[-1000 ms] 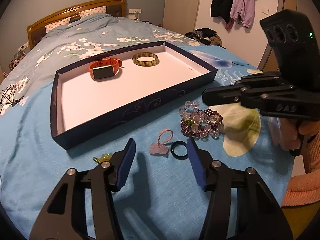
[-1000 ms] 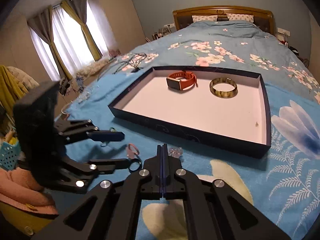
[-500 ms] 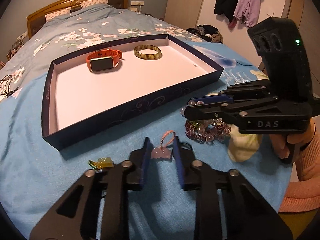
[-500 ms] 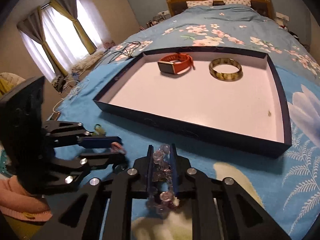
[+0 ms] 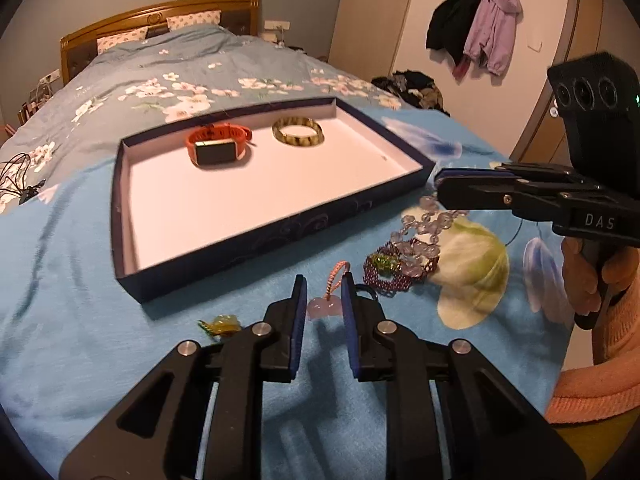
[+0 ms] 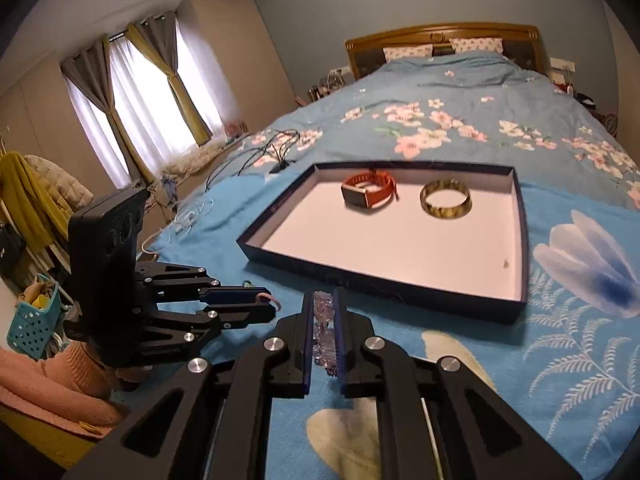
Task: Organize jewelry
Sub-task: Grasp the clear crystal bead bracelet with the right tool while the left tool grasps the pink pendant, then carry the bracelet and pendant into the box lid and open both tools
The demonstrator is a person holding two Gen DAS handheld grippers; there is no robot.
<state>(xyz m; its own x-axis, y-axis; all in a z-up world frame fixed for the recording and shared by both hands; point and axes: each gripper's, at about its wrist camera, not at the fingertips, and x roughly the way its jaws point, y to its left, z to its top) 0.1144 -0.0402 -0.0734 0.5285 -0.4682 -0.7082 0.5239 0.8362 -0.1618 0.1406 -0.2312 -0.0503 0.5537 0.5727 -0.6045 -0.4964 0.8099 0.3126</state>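
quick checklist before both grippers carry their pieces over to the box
1. Left gripper closed on the pink charm with braided loop: ok, its jaws have just been closing around it.
2. Right gripper clamped on the clear bead bracelet: ok.
3. Clear bead bracelet free of the purple bead bracelet: cannot tell, its lower end hangs against it.
4. Bare floor in the dark blue shallow box: ok, only the orange watch and mottled green bangle lie at the far end.
5. Black ring clear of the left fingers: not ok, it sits right against one.
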